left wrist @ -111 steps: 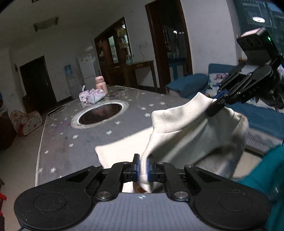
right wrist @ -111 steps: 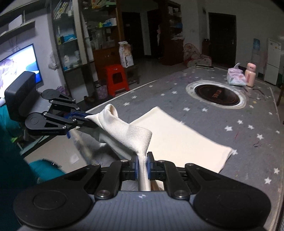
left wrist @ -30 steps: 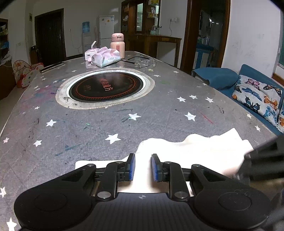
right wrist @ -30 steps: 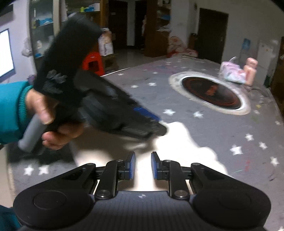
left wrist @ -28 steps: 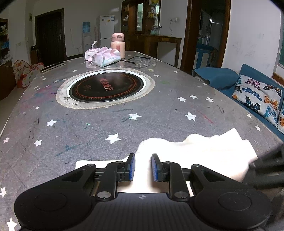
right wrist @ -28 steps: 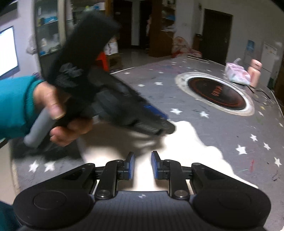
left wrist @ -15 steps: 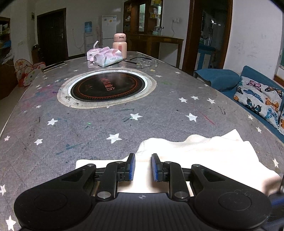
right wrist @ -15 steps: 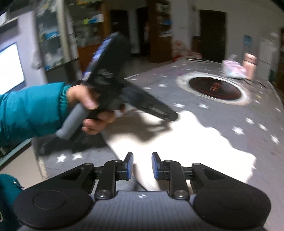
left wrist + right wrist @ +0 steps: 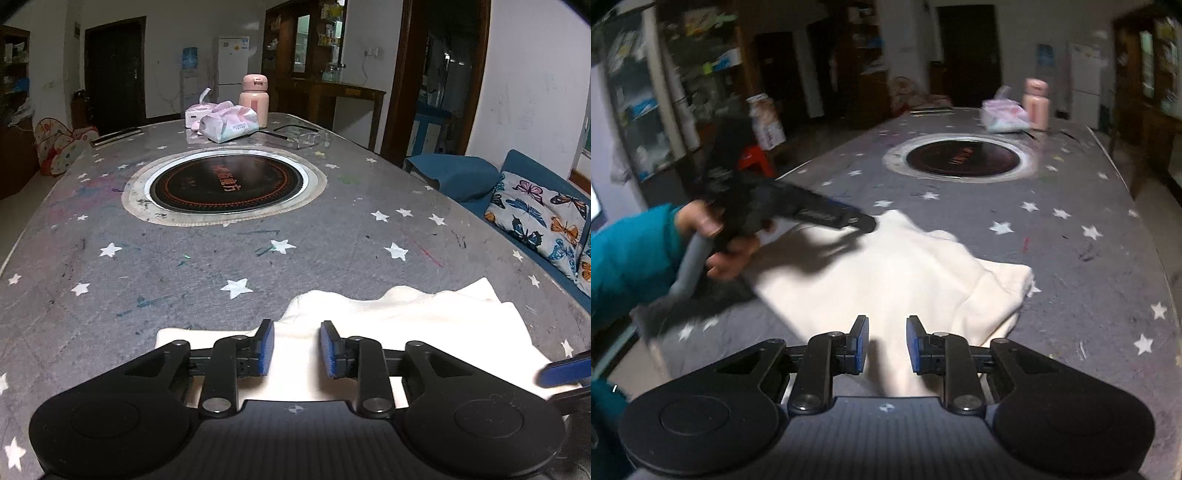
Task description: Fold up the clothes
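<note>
A cream garment (image 9: 406, 325) lies folded flat on the grey star-patterned table (image 9: 221, 266). My left gripper (image 9: 297, 349) is open and empty, hovering low over the garment's near edge. My right gripper (image 9: 886, 343) is open and empty above the garment (image 9: 886, 273) at its near side. In the right wrist view the left gripper (image 9: 849, 218) shows held in a hand, its tips over the garment's far left corner. A blue fingertip of the right gripper (image 9: 565, 371) shows at the right edge of the left wrist view.
A round black cooktop (image 9: 225, 182) is set in the table's middle. A tissue pack (image 9: 231, 123) and a pink bottle (image 9: 254, 94) stand at the far end. A blue sofa with butterfly cushions (image 9: 535, 218) lies right of the table.
Both grippers released the garment, which was held up 3.7 s ago and now lies flat. Over the last second the right gripper drew back and right; the left one barely moved.
</note>
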`<state>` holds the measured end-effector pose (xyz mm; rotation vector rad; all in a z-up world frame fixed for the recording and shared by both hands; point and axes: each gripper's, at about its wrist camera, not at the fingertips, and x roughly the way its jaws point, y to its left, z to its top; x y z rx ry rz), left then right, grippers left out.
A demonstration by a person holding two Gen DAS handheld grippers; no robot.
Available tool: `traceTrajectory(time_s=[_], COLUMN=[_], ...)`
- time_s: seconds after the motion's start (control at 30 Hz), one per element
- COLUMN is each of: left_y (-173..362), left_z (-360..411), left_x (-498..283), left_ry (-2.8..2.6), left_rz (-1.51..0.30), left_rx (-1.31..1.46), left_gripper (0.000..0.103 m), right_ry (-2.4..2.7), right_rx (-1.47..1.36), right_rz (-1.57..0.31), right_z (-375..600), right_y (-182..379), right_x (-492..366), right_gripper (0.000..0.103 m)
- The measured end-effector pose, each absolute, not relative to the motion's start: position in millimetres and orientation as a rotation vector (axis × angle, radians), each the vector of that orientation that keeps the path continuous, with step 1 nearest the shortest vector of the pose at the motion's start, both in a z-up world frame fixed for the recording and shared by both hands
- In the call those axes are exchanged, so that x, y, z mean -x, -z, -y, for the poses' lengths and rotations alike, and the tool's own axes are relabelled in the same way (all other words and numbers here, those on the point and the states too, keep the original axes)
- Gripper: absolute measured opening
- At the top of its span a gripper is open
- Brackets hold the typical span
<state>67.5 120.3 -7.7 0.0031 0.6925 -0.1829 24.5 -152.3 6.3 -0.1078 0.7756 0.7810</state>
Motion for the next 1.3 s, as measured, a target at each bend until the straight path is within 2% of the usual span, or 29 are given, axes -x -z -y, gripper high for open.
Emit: traceTrajectory(time_s=[0.1,0.33,0.57,0.63,0.87,1.0,1.03,1.1,1.2,1.3], left_y=[-0.9,-1.9,2.5,8.0,2.4,5.6,7.4,9.3,11.9,11.2], left_z=[-121.0,-133.9,-149.5,-158.0,-164.7,-165.6,-167.2,-168.8,-169.0,-164.9], left_x=[-46.7,-10.2,19.4,21.3,41.9,45.2,44.4,44.3,45.7,50.7], left_ry=[0.184,0.178,0.162,0.142,0.104,0.083,0.075,0.077,0.098,0.110], left_rz=[-0.659,-0.666,-0.693,-0.707,-0.679,-0.689,-0.696,-0.709,-0.735,-0.743], left_rx=[-0.023,-0.007,0.026,0.043,0.038,0.043,0.054,0.082,0.120,0.129], left_gripper=[0.032,0.032,0.031,0.034,0.033,0.045,0.045,0.044,0.035,0.032], right_ry=[-0.762,-0.775,-0.756,-0.749,-0.741,-0.798,-0.810,-0.832,-0.863,-0.848], right_rx=[0.113,0.149,0.159,0.167,0.199,0.213,0.222,0.243,0.289,0.310], right_rz=[-0.816,-0.723,-0.766,-0.764,-0.742,-0.714,-0.709,-0.697,-0.703,-0.717], right_z=[154.2,137.9,103.5,102.9,103.6,108.1,108.6,109.5,109.6,117.7], right_y=[2.2,-21.5,-0.8,0.3,-1.6,-14.0,-14.9,-16.2,-8.9,-0.6], right_x=[-31.8,-62.2,-109.6,-109.6,-101.7,-70.9,-61.5,-42.7,-21.6,-16.5], right_gripper=[0.021,0.021,0.021,0.020,0.021,0.022,0.022,0.022,0.022,0.023])
